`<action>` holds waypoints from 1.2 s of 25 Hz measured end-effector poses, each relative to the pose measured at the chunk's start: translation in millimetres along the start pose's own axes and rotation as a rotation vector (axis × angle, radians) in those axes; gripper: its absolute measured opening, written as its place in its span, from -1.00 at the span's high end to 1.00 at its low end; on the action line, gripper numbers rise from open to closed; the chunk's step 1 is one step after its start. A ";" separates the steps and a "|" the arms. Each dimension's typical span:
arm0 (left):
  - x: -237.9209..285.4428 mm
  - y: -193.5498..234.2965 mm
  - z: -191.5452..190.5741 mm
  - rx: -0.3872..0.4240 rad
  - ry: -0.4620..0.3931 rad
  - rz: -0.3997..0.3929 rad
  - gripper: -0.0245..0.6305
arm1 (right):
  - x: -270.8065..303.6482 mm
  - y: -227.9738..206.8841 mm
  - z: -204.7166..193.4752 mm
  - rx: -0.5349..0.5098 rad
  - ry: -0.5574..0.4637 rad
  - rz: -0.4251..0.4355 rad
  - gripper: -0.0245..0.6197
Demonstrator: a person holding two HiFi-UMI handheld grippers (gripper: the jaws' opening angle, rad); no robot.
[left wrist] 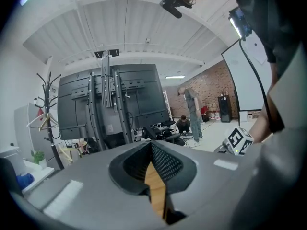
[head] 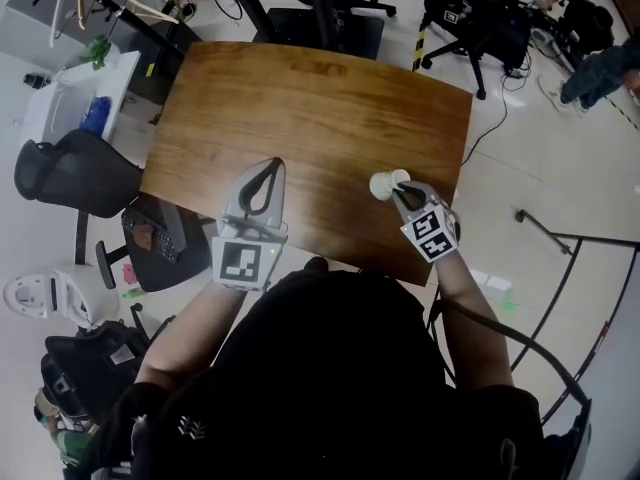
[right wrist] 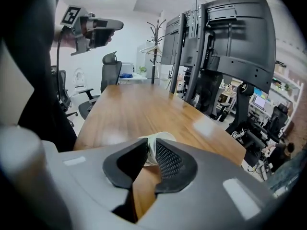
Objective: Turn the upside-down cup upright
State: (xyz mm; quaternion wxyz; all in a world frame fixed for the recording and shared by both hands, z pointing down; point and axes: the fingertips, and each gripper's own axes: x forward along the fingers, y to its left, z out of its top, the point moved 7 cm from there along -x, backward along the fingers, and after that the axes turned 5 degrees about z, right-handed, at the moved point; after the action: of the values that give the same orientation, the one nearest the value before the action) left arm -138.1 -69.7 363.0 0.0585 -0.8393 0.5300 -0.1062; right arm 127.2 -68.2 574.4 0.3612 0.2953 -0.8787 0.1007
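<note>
A small white cup (head: 386, 184) is over the front right part of the wooden table (head: 320, 108). My right gripper (head: 401, 192) is shut on it, one pad inside the cup's wall and one outside. In the right gripper view the cup (right wrist: 163, 136) shows as a pale rim sticking out past the right gripper (right wrist: 150, 152), and it looks tilted. Whether it touches the table I cannot tell. My left gripper (head: 275, 165) hangs over the table's front middle, its fingertips together with nothing between them. From its own camera, the left gripper (left wrist: 149, 145) points level across the room.
A black office chair (head: 70, 173) stands to the left of the table, and more chairs (head: 470, 18) and cables lie beyond its far edge. A rack of dark monitor stands (right wrist: 225, 42) and a coat rack (right wrist: 154, 32) rise past the far side. People are in the background (left wrist: 192, 111).
</note>
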 end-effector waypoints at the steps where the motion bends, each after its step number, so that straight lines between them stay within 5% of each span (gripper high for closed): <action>1: -0.2 -0.4 0.6 0.001 -0.002 -0.004 0.93 | 1.2 3.6 1.5 0.000 -0.007 0.007 0.76; 9: -8.2 7.1 2.7 -0.013 -0.014 0.013 0.93 | 7.6 28.0 13.0 0.016 -0.074 0.049 0.68; 16: -16.8 10.9 2.0 -0.009 -0.014 0.029 0.93 | -4.9 15.7 26.6 0.109 -0.278 -0.084 0.57; 20: -20.5 16.2 2.4 -0.016 -0.014 0.043 0.93 | -22.1 -6.8 22.9 0.333 -0.471 -0.221 0.92; 23: -22.5 19.9 0.9 -0.025 -0.010 0.055 0.93 | -21.6 -22.0 11.9 0.560 -0.558 -0.202 0.92; 25: -22.6 20.1 0.4 -0.032 -0.011 0.061 0.93 | -16.4 -24.6 6.9 0.597 -0.550 -0.167 0.92; 30: -23.4 23.6 -0.8 -0.032 -0.003 0.074 0.93 | -0.7 -17.2 3.2 0.483 -0.383 -0.201 0.92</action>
State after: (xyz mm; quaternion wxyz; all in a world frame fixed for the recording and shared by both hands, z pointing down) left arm -168.7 -58.7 356.0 0.0497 -0.8202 0.5620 -0.0942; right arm 136.0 -83.0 571.0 0.1166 0.4714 -0.8479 0.2129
